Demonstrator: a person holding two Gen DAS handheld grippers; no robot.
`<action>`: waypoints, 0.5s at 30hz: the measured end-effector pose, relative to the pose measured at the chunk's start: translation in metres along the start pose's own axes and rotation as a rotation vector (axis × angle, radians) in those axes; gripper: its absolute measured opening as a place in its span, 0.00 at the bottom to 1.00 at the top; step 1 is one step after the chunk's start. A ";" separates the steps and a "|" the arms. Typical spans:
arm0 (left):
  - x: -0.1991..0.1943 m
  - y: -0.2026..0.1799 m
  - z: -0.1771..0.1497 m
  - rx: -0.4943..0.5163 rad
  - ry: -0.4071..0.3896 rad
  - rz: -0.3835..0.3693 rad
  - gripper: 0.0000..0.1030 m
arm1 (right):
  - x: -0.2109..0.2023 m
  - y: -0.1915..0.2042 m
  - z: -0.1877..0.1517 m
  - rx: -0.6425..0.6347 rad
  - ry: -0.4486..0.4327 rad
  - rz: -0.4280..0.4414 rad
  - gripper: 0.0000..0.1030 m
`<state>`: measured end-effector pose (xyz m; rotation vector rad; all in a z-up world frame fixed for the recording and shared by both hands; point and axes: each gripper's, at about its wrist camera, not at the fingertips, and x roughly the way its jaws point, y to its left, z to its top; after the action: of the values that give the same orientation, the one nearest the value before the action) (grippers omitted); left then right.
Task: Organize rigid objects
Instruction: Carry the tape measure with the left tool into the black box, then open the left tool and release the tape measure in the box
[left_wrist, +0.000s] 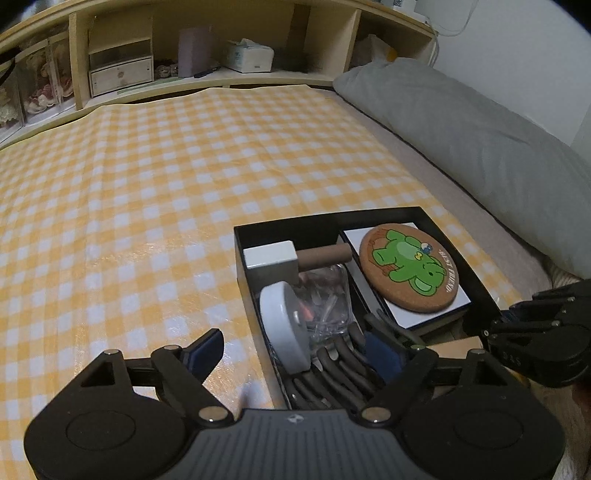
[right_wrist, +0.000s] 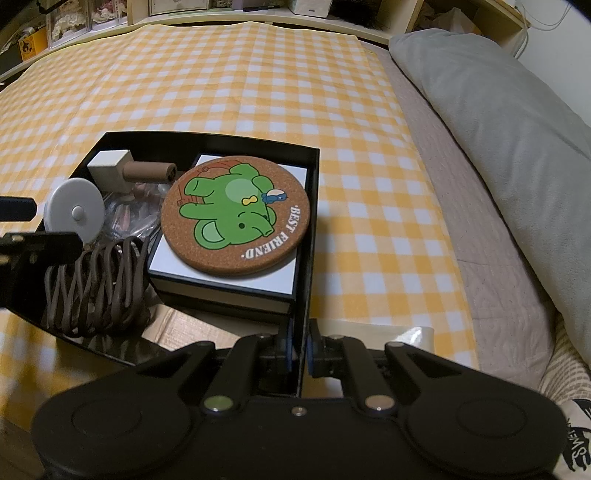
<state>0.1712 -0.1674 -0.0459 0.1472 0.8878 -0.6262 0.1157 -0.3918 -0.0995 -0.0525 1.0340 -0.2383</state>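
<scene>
Box (right_wrist: 312, 177) holds coaster (right_wrist: 235, 215) on notebook (right_wrist: 229, 273), jar (left_wrist: 314, 310) | right gripper (right_wrist: 299, 354) clamped on box's near wall | left gripper (left_wrist: 295, 354) – fingers apart – straddling it

Black box (right_wrist: 310, 206) on yellow-white checked cloth (right_wrist: 229, 74). Inside: brown cork coaster (right_wrist: 236, 214) with green elephant print, white "BEST FRIEND" lettering; white notepad (right_wrist: 221, 275) under it; brown coiled band (right_wrist: 96, 291). Grey pillow (right_wrist: 498, 110).

Dim warm light, fisheye edges, slight blur
</scene>
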 end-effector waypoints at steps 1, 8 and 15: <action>-0.001 -0.001 0.000 0.001 0.000 -0.001 0.83 | 0.000 0.000 0.000 0.000 0.000 0.000 0.07; -0.012 0.003 0.001 0.000 -0.044 -0.007 0.59 | -0.001 0.000 -0.001 0.000 0.000 0.000 0.07; -0.014 0.016 0.009 -0.060 -0.078 -0.013 0.13 | 0.000 0.000 0.000 -0.001 0.000 -0.001 0.07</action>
<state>0.1800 -0.1514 -0.0322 0.0621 0.8317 -0.6128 0.1153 -0.3916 -0.0994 -0.0534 1.0343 -0.2387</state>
